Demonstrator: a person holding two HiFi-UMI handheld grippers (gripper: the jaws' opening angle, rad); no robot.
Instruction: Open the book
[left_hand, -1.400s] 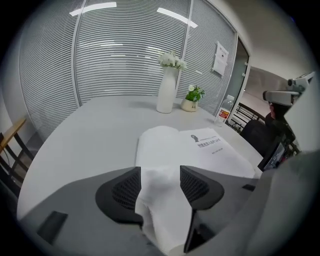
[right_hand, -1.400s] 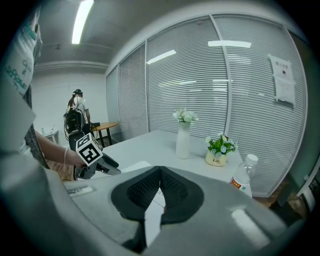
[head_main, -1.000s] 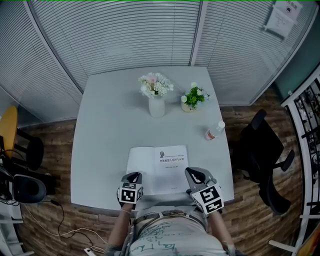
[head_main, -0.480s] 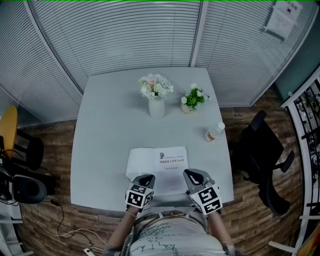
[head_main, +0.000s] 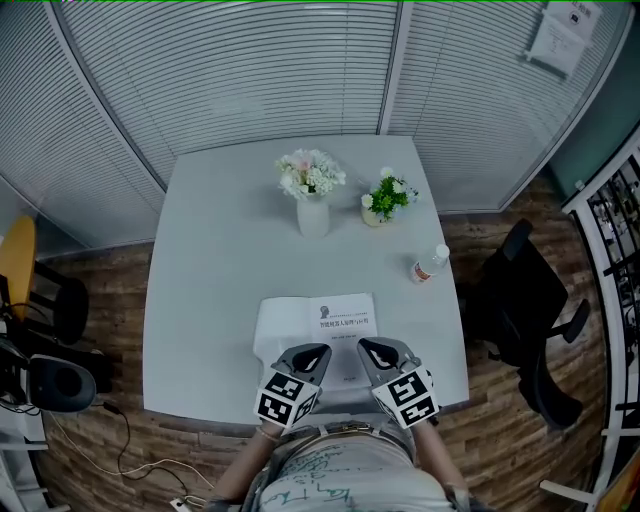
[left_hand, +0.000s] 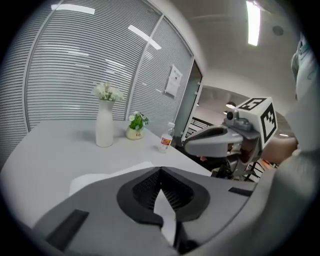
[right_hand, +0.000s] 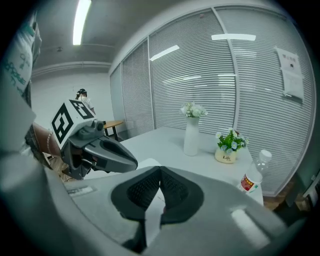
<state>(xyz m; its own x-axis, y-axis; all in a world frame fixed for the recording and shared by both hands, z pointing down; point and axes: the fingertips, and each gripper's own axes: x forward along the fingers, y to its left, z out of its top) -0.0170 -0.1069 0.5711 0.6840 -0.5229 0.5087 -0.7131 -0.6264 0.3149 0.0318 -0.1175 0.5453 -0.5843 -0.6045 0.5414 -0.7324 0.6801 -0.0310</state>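
Book (head_main: 318, 322) lies open at six o'clock on the table (head_main: 220, 260). Left gripper (head_main: 316, 353) and right gripper (head_main: 368, 348): jaws pressed together, nothing evidently held. Advise lifting clear without snagging pages.

Cool, even light from ceiling strip lights (left_hand: 253, 22), soft shadows, strong fisheye bending, dark corners.

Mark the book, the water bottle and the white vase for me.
book (head_main: 320, 328), head view, open pages near the spine
water bottle (head_main: 427, 265), head view, its labelled body
white vase (head_main: 313, 216), head view, body below the flowers
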